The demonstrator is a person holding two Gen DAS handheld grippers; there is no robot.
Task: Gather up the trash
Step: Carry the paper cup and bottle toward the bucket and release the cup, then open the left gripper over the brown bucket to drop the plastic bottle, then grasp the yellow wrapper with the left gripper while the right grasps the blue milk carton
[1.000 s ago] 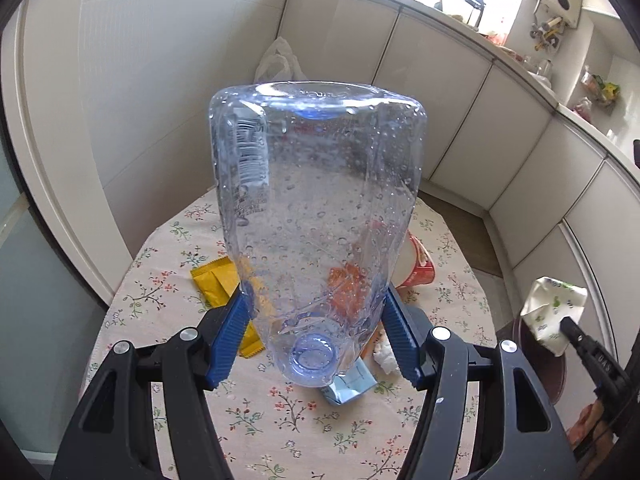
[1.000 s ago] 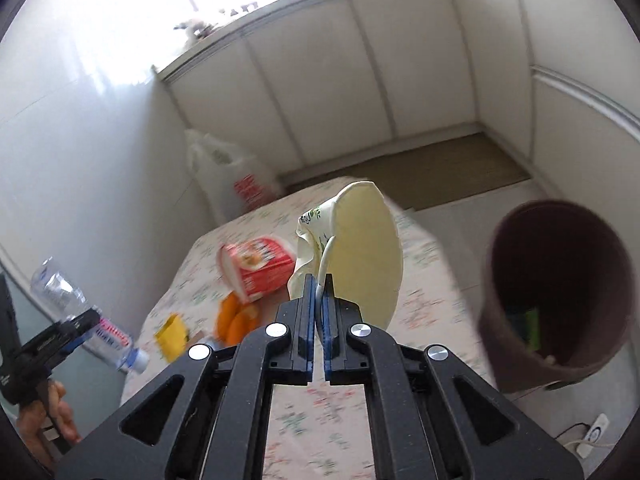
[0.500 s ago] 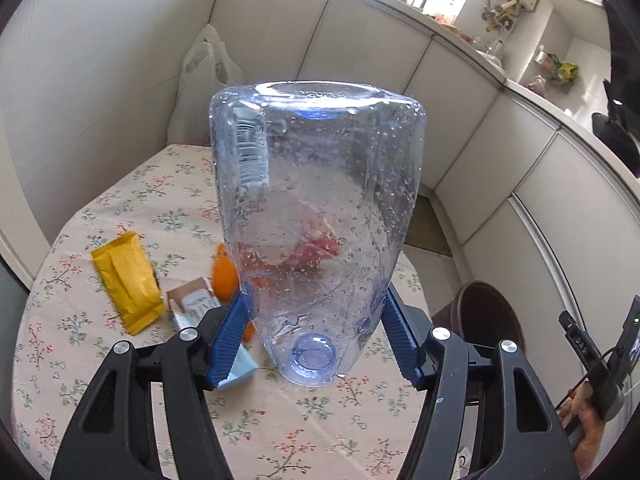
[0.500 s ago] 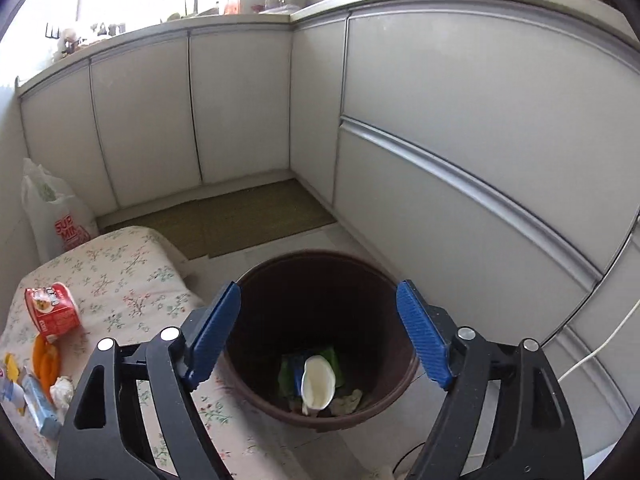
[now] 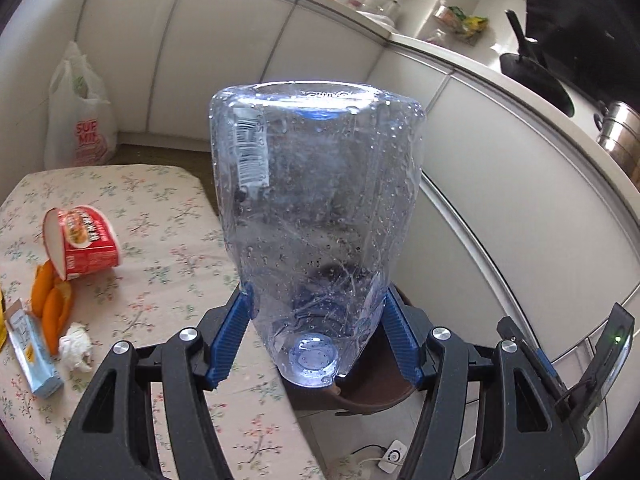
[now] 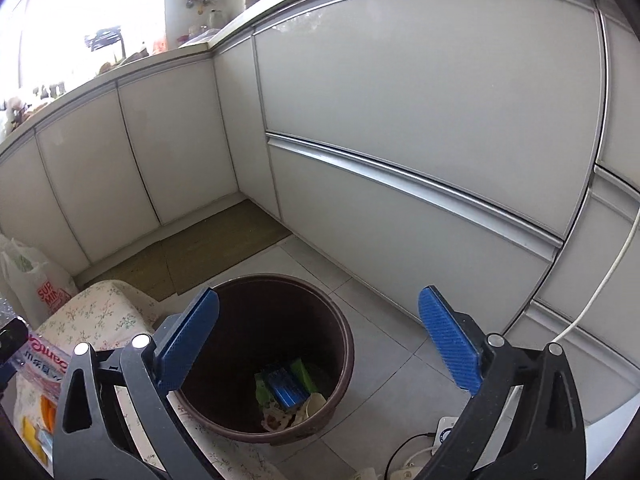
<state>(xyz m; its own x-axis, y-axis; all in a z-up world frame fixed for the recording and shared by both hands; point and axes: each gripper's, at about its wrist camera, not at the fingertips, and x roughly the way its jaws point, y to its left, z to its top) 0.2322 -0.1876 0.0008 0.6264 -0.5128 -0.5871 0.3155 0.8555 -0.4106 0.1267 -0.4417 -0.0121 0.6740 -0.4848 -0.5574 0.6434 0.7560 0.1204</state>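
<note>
While I hold the clear plastic water bottle in the left gripper, the brown trash bin lies directly below and ahead of it, its rim showing under the bottle's cap end. The bottle's long axis runs along the fingers, base away from the camera, cap toward it; the blue pads clamp its tapered shoulder on both sides. The left hand is therefore the nearer one for the drop.

The right gripper also hangs over the bin, its jaws opening wide with nothing between them.

Legible writing, largest first:
1. White plastic bag by the cabinets: red "SUP MIN", partly readable.
2. Red instant-noodle cup, lying on its side on the floral tablecloth: print unreadable.
3. Bottle label: a barcode only.
</note>
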